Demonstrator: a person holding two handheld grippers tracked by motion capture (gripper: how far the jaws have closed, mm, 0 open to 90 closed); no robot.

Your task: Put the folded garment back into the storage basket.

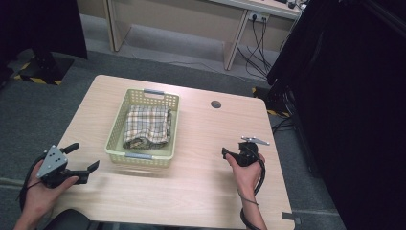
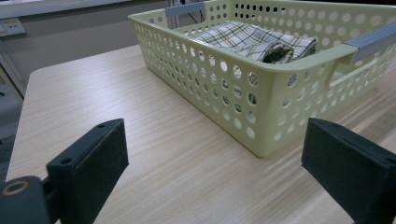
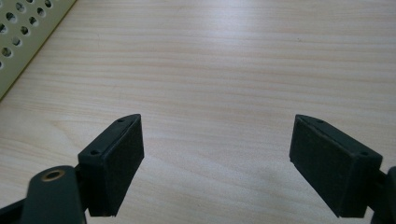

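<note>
Folded plaid cloth [image 1: 146, 126] lies inside the green basket [image 1: 117, 125] at mid-surface [image 1: 201, 191]. Left gripper [image 1: 84, 155] and right gripper [image 3: 217, 163] flank the basket, fingers wide and empty, probably poised to reach in.

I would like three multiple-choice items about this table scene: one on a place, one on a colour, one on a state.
1. Where does the cloth lie?
A. in the basket
B. on the floor
C. under the table

2. What colour is the basket?
A. red
B. pale green
C. black

3. How is the left claw?
A. shut on the cloth
B. shut on nothing
C. open

Key: 1 A, the folded checked cloth sits within the basket walls. 2 B, the left gripper view shows its pale green perforated sides. 3 C, its jaws stand wide apart with bare table between.
</note>
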